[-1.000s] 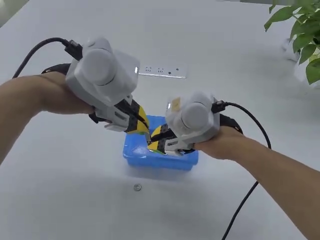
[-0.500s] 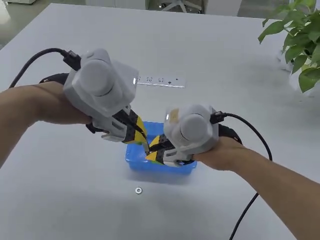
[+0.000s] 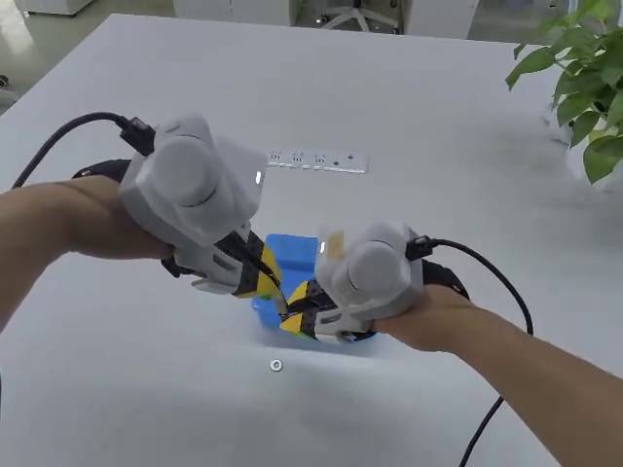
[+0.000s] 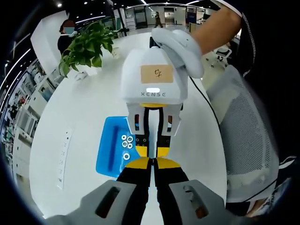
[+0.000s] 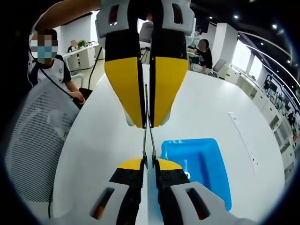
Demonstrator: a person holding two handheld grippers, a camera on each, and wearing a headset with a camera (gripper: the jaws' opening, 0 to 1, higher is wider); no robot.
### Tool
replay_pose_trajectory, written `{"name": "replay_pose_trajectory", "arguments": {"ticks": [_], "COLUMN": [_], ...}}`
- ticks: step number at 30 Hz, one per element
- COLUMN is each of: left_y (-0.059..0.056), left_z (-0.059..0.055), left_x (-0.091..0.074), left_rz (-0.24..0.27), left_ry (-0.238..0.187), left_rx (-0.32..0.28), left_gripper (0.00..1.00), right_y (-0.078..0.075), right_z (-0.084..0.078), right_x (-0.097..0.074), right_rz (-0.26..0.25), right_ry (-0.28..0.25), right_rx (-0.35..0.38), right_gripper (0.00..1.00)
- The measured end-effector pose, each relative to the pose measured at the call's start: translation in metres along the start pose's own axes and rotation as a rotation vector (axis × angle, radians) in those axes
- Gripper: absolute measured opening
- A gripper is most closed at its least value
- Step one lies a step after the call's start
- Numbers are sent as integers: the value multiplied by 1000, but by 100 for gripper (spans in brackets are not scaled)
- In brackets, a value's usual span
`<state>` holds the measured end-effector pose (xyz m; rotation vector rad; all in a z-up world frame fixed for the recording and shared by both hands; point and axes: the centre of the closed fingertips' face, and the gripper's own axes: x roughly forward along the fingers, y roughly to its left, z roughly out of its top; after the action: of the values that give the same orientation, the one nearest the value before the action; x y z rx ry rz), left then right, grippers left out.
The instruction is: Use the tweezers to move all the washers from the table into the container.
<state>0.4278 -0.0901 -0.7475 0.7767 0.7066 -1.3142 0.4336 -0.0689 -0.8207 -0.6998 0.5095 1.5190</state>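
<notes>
Right hand-held gripper [image 5: 149, 163] pinching tweezers [image 5: 145, 140], container [image 5: 199, 161] just beside

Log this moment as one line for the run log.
left gripper: shut on tweezers | right gripper: shut on tweezers | container: washers inside | table: one washer near container

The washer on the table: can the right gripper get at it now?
Probably not yet. The washer lies free on bare table, but the tweezers seem held by both the right gripper and the left gripper over the container.
</notes>
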Motion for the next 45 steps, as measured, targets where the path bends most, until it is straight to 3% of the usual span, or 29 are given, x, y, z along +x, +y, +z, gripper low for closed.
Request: {"name": "replay_pose_trajectory", "arguments": {"ticks": [22,33,45], "left_y": [-25,-29,-25], "left_z": [-22,-29,-32], "left_x": [22,31,37], "left_rz": [-42,-51,-54], "left_ry": [19,19,18], "left_rx": [-42,-63,-65], "left_gripper": [6,6,6], "right_y": [28,33,31], "right_z": [-17,-24,-29], "right_x": [26,35,37], "right_rz": [71,90,97], "right_ry": [14,15,17], "right_rx": [29,47,61], "right_gripper": [12,12,12]}}
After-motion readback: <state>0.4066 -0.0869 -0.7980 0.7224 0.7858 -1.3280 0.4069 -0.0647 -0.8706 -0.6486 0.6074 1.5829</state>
